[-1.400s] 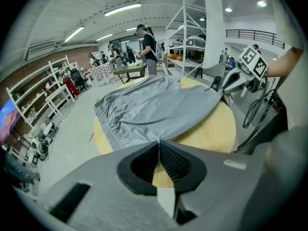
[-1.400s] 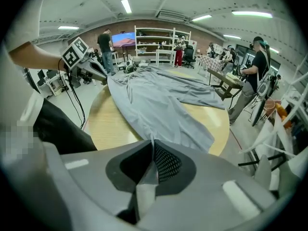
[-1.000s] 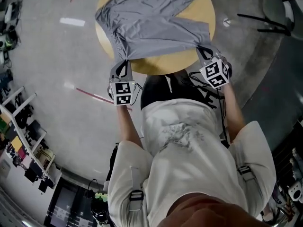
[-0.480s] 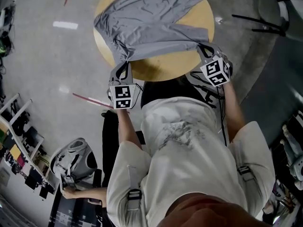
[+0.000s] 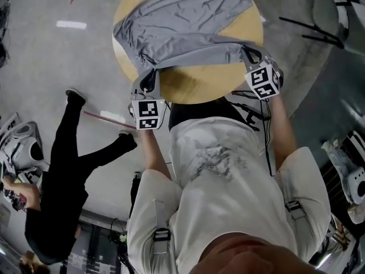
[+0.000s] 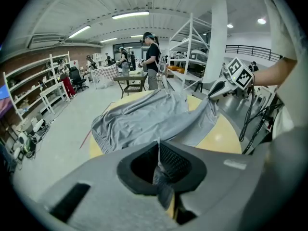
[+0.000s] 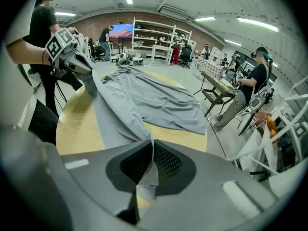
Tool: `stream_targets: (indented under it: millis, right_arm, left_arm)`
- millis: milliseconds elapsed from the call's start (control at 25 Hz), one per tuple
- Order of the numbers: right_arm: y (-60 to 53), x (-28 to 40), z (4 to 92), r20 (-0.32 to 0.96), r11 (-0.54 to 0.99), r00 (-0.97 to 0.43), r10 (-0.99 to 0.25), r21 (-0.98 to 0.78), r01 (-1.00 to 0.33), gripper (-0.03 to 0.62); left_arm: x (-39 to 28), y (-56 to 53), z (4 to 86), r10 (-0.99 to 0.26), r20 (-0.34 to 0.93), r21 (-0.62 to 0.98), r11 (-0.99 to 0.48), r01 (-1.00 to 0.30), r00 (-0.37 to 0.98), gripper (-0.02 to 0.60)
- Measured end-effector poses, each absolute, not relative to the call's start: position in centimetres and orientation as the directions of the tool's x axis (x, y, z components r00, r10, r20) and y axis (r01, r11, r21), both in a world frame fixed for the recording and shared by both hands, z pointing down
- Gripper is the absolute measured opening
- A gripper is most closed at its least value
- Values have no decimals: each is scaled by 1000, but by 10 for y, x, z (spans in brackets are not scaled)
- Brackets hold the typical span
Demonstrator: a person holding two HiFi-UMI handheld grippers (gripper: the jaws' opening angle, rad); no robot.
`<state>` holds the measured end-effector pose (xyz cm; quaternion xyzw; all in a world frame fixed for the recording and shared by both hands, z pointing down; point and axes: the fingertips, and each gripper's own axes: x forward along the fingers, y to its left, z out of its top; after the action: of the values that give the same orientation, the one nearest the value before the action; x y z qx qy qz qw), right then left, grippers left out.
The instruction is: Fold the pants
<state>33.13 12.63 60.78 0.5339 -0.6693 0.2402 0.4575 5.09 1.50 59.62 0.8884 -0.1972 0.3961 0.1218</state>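
Observation:
Grey pants (image 5: 182, 19) lie spread on a round wooden table (image 5: 197, 87). Their near edge is lifted and stretched between my two grippers. My left gripper (image 5: 150, 80) is shut on the pants' left corner at the table's near-left rim, and a pinch of grey cloth shows between its jaws (image 6: 159, 170). At the near-right rim, my right gripper (image 5: 250, 52) is shut on the other corner, with cloth running from its jaws (image 7: 151, 160) out to the pants (image 7: 149, 100). Each gripper shows in the other's view: the right gripper (image 6: 222, 84) and the left gripper (image 7: 77, 52).
A person in black (image 5: 63, 170) stands on the floor at the left, close to my left arm. A dark chair (image 5: 325, 7) is at the upper right. Red tape (image 5: 105, 119) runs across the floor by the left gripper. Shelves and other people are far off.
Both grippers have carried the held edge of the pants a little farther over the table. A person in black has walked into view at the left.

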Motion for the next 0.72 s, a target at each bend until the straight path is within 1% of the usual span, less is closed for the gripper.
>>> stream_targets:
  millis: [720]
  right_arm:
    - [56,362,620,870,362,1,-492,206,-909,23]
  left_arm:
    - [70,-29,611,-246,751,87,-883,-462,612,20]
